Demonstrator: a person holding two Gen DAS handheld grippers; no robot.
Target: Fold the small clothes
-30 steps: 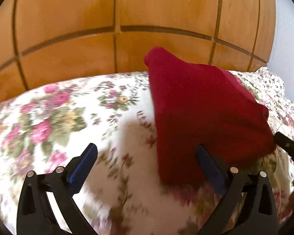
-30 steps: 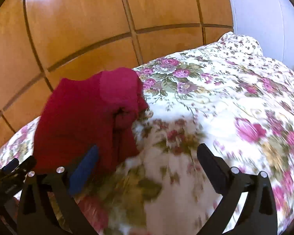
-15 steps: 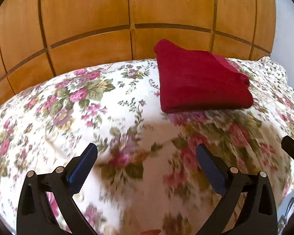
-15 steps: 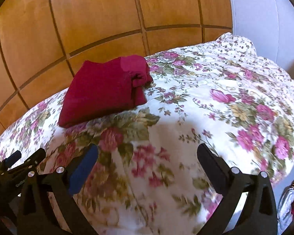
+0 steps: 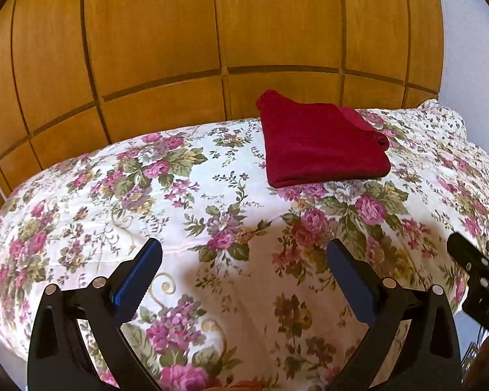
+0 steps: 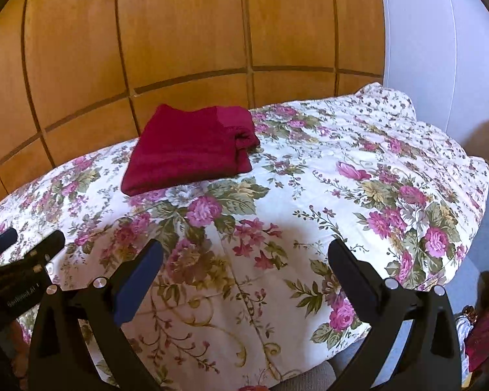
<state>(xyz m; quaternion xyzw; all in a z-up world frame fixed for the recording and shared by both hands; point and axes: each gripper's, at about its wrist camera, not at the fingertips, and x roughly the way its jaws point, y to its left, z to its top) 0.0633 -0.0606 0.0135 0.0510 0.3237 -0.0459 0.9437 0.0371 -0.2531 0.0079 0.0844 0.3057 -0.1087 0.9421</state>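
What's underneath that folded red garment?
The red garment lies on the floral bedspread, which shows all round it. What is beneath the garment's own folds is covered.

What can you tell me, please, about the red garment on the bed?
The garment is dark red, of soft, knit-looking fabric, folded into a flat, roughly rectangular stack with layered edges showing at one end. It lies on the floral bedspread near the wooden panelling. Nothing else touches it.
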